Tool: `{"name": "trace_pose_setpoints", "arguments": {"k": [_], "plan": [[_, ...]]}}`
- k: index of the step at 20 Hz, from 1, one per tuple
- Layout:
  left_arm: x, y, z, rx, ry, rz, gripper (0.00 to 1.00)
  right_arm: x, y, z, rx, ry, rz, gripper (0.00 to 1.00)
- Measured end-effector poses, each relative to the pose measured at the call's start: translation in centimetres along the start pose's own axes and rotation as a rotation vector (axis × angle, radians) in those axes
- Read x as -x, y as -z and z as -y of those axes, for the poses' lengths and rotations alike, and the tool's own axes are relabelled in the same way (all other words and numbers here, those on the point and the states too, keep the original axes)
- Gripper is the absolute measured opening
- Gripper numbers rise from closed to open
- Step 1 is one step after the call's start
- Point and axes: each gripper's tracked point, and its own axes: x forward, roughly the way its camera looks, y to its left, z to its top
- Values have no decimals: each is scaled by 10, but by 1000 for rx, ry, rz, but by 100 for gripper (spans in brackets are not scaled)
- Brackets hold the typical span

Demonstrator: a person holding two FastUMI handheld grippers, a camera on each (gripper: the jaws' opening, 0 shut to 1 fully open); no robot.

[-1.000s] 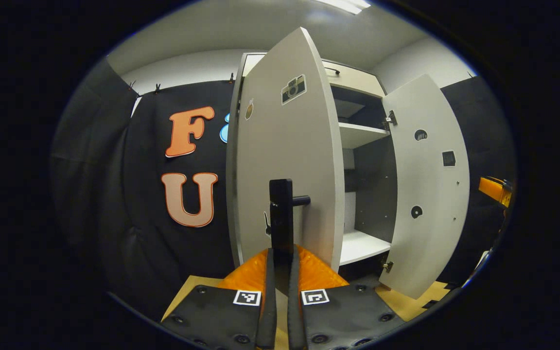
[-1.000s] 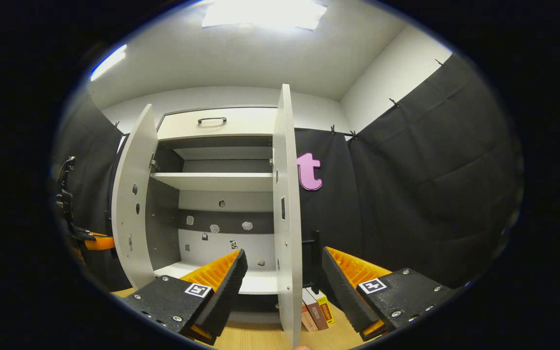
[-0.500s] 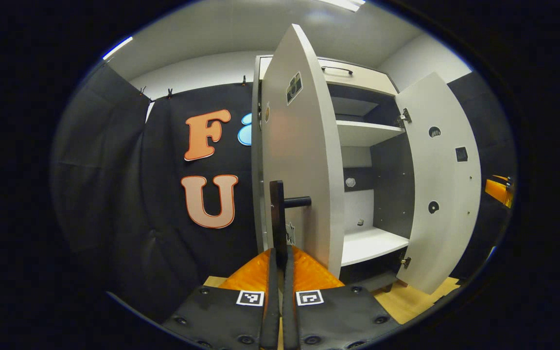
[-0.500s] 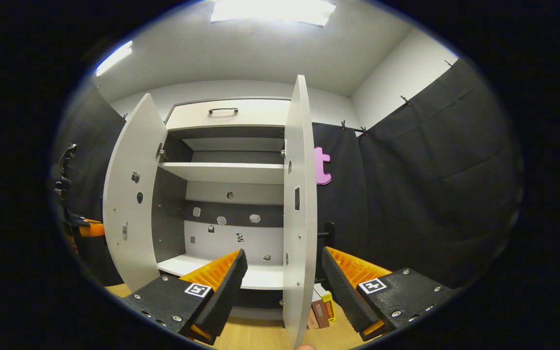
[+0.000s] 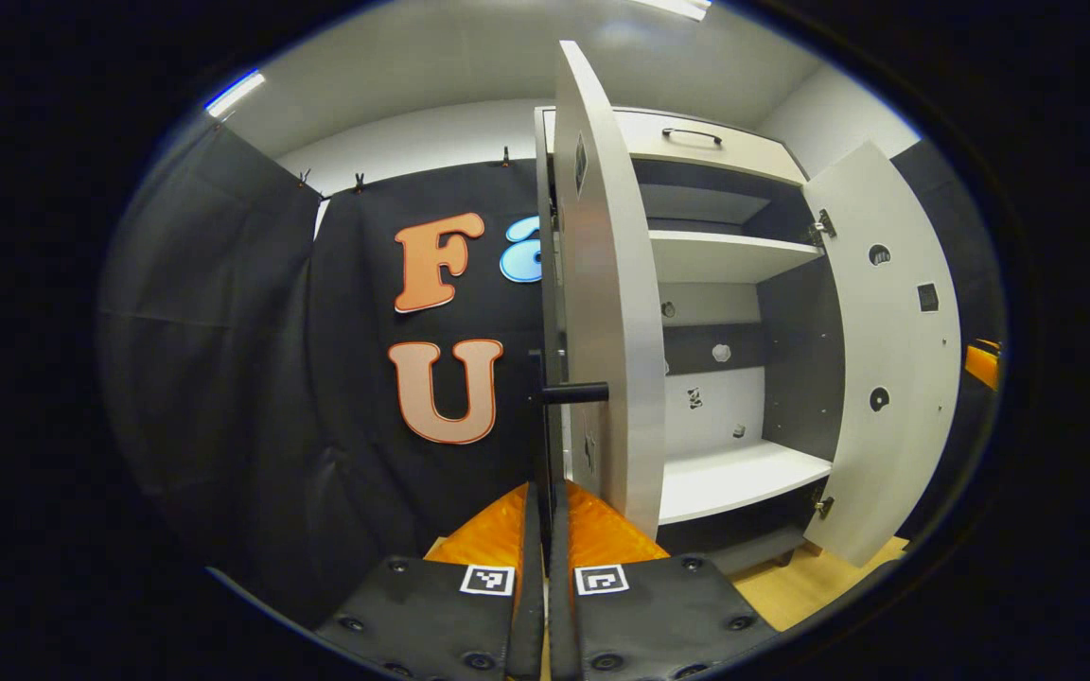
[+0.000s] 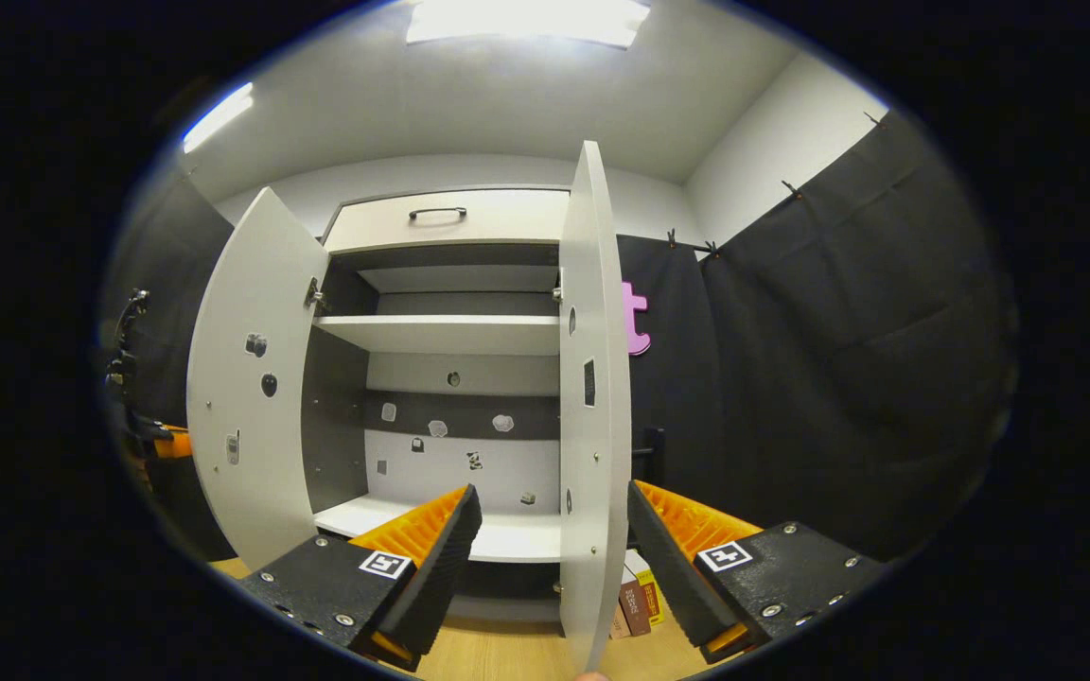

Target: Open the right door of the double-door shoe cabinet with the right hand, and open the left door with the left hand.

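Note:
The white shoe cabinet (image 5: 734, 255) stands with both doors swung out, its shelves bare. In the left gripper view the left door (image 5: 606, 284) is almost edge-on. My left gripper (image 5: 545, 515) is shut on that door's black bar handle (image 5: 541, 416). The right door (image 5: 890, 359) hangs wide open beyond it. In the right gripper view my right gripper (image 6: 550, 558) is open, with the right door's (image 6: 592, 407) free edge standing between its fingers (image 6: 436, 544), untouched. That door's black handle (image 6: 654, 454) sits just past the right finger. The left door (image 6: 247, 407) shows at far left.
A drawer with a dark handle (image 6: 438, 213) tops the cabinet. Small stickers dot the cabinet's back wall (image 6: 455, 426). A few box-like books (image 6: 638, 601) stand on the wooden floor (image 6: 498, 653) beside the cabinet's right side. Black cloth walls close in on both sides.
The left door has swung further out with my left gripper shut on its handle, turning nearly edge-on. The right gripper stays open around the right door's edge, which shifted slightly right.

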Motion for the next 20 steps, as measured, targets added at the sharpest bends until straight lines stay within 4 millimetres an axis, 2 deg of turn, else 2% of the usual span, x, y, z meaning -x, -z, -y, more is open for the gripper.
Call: {"name": "trace_pose_setpoints", "arguments": {"k": [1,4,5,8,10,11,12,13,15,16,20], "plan": [[2,0,-4,6,-5,4,8,-2,1,2,4,4,-6,94],[5,1,11,78,35,-7,8,-3,1,0,-5,1,-19,94],[6,1,10,80,37,-3,4,-3,1,1,-6,1,-22,94],[14,-2,12,67,42,1,13,-2,-3,3,-5,11,-25,94],[20,-6,10,47,27,3,25,-1,-5,2,-5,12,-28,94],[22,-9,6,37,9,4,37,-1,-6,2,-6,7,-31,94],[25,-11,5,31,2,3,41,-1,-7,2,-6,4,-33,94],[27,-13,10,33,8,5,50,-1,-9,2,-7,2,-38,94],[31,-17,17,35,30,6,87,1,-14,3,-4,-1,-43,94],[33,-20,19,37,30,11,97,2,-16,3,-1,-3,-43,94],[39,-29,19,52,-2,29,99,2,-23,5,-9,-11,-50,94]]}}
